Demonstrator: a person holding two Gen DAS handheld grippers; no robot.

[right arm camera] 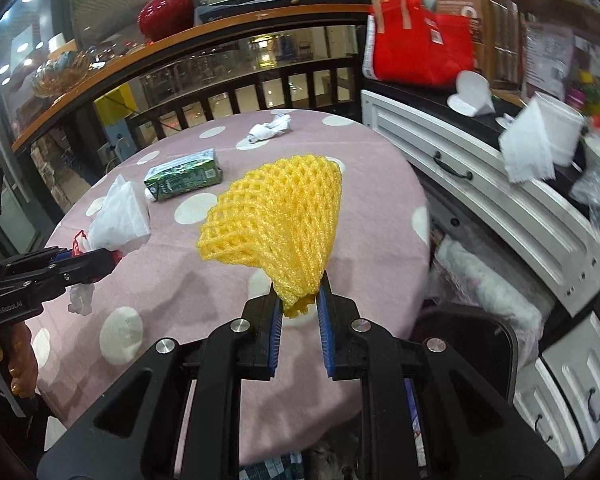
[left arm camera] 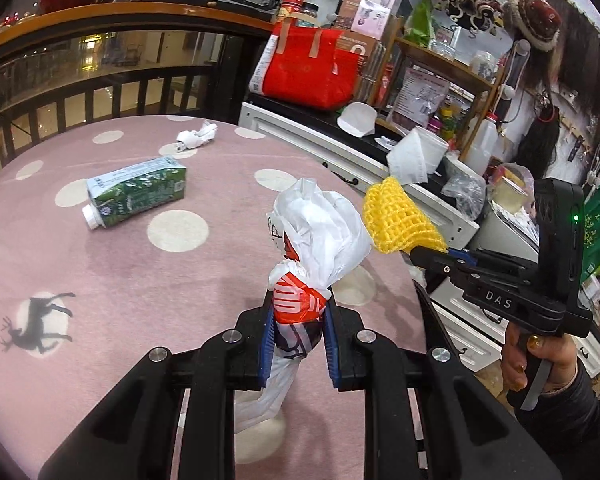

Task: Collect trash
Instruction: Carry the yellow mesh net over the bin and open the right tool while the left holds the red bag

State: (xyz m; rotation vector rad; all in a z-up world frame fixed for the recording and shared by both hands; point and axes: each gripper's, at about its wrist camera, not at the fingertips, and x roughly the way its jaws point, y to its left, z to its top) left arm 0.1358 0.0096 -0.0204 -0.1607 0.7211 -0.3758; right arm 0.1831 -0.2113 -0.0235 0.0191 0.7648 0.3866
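Above the pink dotted table point(left arm camera: 148, 280), the left gripper point(left arm camera: 299, 312) is clamped on the neck of a white plastic bag point(left arm camera: 320, 224), and the right gripper point(right arm camera: 298, 300) pinches the narrow end of a yellow foam net point(right arm camera: 276, 216), both held clear of the cloth. The net likely goes into the bag, so the bag mouth needs to face the net and be loosened before the net is pushed in. A green carton point(left arm camera: 138, 194) and a crumpled tissue point(left arm camera: 198, 138) lie farther back, well apart from both grippers, with open cloth between. The white cabinet point(right arm camera: 480, 184) crowds the table's right edge, so movement is best kept over the table.
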